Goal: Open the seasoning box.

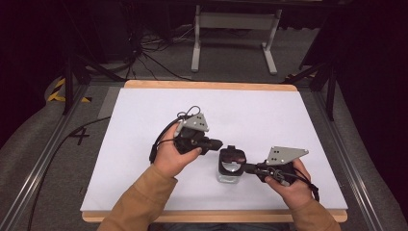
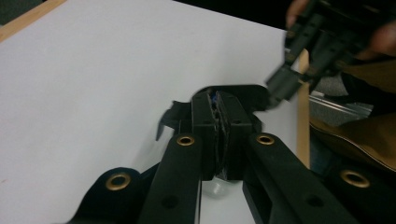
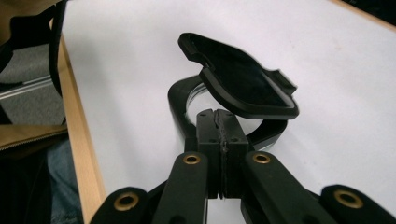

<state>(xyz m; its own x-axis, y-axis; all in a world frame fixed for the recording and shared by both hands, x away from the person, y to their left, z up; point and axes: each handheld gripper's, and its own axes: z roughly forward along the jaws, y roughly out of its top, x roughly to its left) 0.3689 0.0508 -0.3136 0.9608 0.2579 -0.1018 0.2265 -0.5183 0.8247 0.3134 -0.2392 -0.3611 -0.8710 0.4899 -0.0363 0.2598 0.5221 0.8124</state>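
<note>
- Clear jar [image 1: 228, 172], flip lid [image 3: 240, 81] hinged up, sits lower centre of the table [image 1: 144, 120].
- Right gripper [image 3: 219, 122] pinches its black collar [image 3: 180, 114], jaws closed.
- Left gripper [image 2: 217, 105] has jaws together at the lid; what they hold is unclear.

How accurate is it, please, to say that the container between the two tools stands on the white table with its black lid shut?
Not quite: the black lid is hinged up, open, as the right gripper view shows. The container stands on the white table between the left tool and right tool.
</note>
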